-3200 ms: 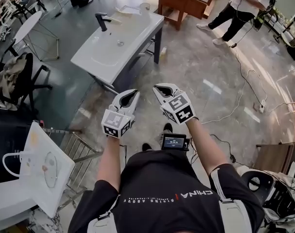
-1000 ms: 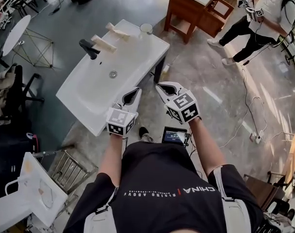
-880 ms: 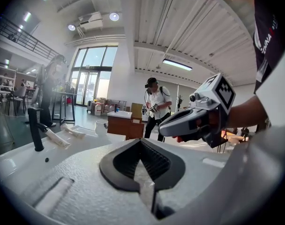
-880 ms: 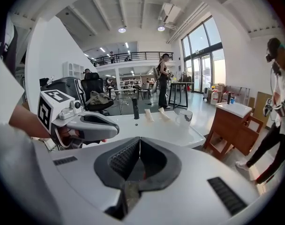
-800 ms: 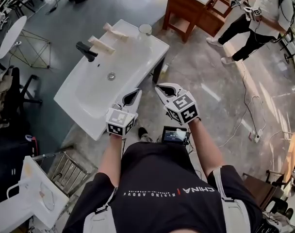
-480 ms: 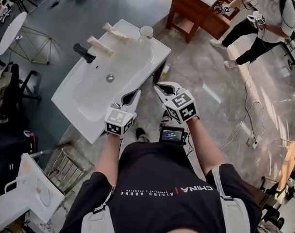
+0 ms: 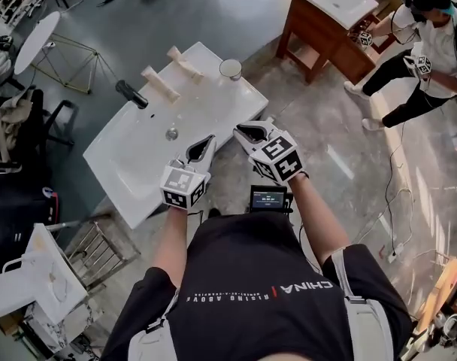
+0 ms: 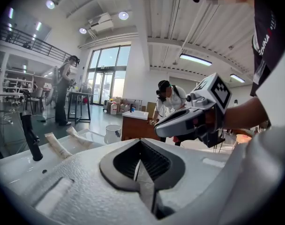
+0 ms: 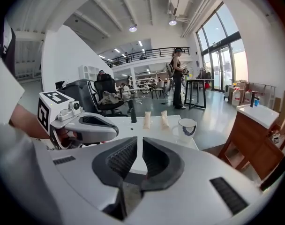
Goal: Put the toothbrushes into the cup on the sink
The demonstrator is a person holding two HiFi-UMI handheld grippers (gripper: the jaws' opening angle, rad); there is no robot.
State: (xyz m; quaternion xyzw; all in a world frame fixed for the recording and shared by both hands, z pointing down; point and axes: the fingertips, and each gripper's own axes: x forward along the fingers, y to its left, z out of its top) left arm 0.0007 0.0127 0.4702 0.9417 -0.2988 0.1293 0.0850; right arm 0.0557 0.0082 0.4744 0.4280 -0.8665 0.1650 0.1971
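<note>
Left gripper (image 7: 206,143) closed and empty, right gripper (image 7: 251,130) just parting, empty; should open wider before reaching the toothbrushes (image 7: 159,83) near the cup (image 7: 230,68).

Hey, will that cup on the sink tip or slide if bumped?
The cup looks ceramic, so probably weighty and breakable. It stands upright near the corner of the glossy sink, so a bump might slide it off rather than tip it.

Two toothbrushes (image 7: 160,83), one cup (image 7: 230,68)

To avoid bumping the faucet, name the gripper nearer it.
Left. Left gripper: at the sink rim, faucet ahead-left. Right gripper, empty jaws just opening: farther right, off the sink.
</note>
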